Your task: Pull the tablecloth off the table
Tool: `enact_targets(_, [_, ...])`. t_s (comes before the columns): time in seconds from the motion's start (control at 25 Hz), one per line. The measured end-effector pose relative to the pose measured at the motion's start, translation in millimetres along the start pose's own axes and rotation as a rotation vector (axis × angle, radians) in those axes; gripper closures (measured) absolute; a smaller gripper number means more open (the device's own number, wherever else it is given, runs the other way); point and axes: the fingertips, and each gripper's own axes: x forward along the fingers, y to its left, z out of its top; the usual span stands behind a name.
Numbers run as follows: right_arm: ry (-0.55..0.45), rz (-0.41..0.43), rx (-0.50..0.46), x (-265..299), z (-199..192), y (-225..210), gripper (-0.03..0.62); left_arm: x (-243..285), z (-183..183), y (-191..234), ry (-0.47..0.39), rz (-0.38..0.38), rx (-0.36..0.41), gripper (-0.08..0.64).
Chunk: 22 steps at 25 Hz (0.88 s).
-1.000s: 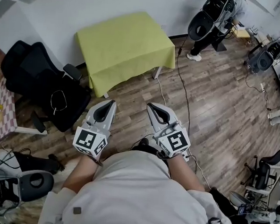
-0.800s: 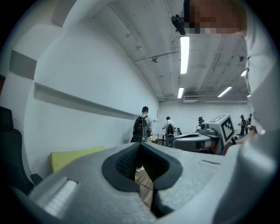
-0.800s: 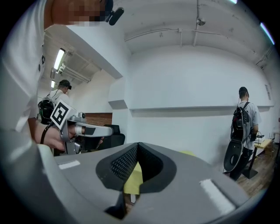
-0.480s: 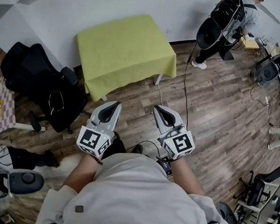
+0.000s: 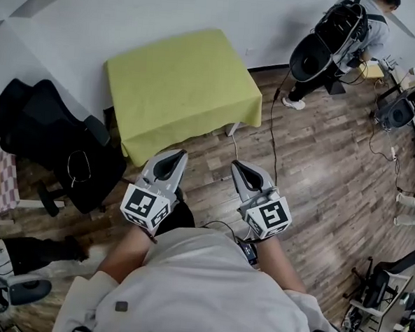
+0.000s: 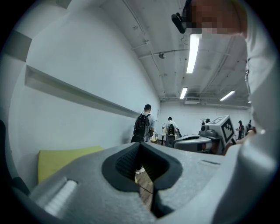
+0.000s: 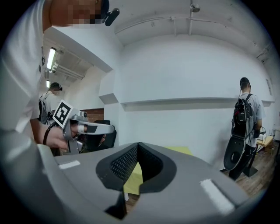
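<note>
A yellow-green tablecloth covers a small table against the white wall, hanging over its front and side edges. Both grippers are held side by side in front of my chest, a short way from the table's near edge. My left gripper is shut with nothing between its jaws. To its right, my right gripper is also shut and empty. In the right gripper view a strip of the tablecloth shows past the closed jaws; in the left gripper view the cloth lies at the lower left.
A black office chair stands left of the table. A white table leg shows under the cloth's right corner. A black cable trails across the wood floor. A person with a backpack stands at the upper right, with equipment stands along the right side.
I have stepped closer to the table, which now sits larger and nearer the grippers. Both grippers stay shut and level. The person at the upper right has shifted further right.
</note>
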Motion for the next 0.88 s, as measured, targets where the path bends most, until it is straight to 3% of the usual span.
enact_targets(0.52, [-0.014,-0.055,-0.006,165.2,38.0,-51.0,0.581,71.9,42.0,162.1,-0.018,-0.041,0.028,0.557])
enact_targets(0.88, [-0.021,0.0,-0.011,229.5,49.3,-80.0,0.581,88.5,58.0,217.2,-0.066,0.032,0.032,0.557])
